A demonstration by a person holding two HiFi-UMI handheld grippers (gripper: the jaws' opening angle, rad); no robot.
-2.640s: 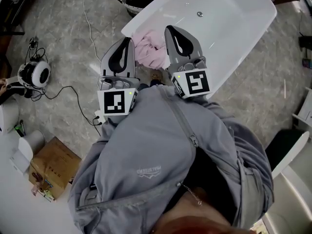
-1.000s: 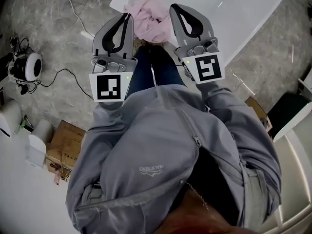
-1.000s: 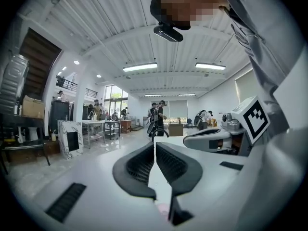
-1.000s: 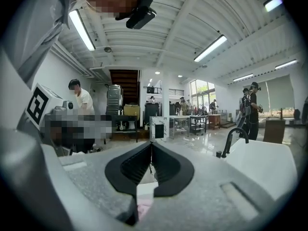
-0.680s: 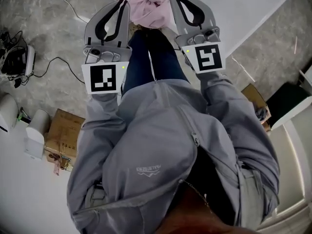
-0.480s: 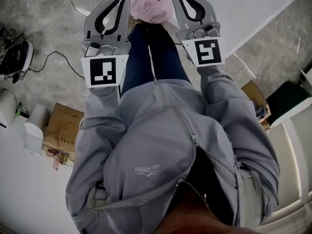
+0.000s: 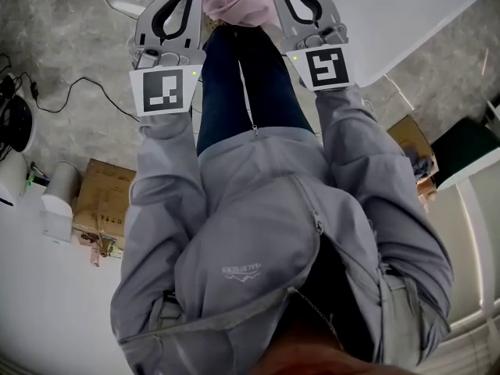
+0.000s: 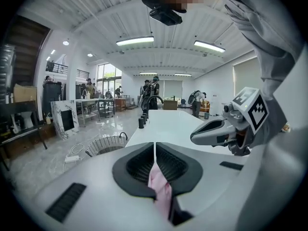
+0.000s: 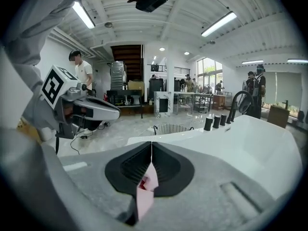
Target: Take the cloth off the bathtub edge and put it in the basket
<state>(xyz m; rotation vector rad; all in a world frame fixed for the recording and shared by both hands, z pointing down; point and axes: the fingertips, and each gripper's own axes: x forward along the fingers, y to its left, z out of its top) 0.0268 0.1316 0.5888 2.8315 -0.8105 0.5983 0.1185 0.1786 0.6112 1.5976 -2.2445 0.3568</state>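
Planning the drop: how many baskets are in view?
1. The basket stands on the floor beside the tub, near its taps. The head view shows none; others may be hidden.

Grey floor (image 7: 70,30) bears bathtub (image 7: 406,14), basket (image 8: 103,146) and cardboard box (image 7: 105,201).

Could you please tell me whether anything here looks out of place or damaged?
Nothing stands out. The pink cloth hangs bunched between the left gripper and right gripper, each shut on a fold of it. The basket stands upright on the floor by the bathtub.
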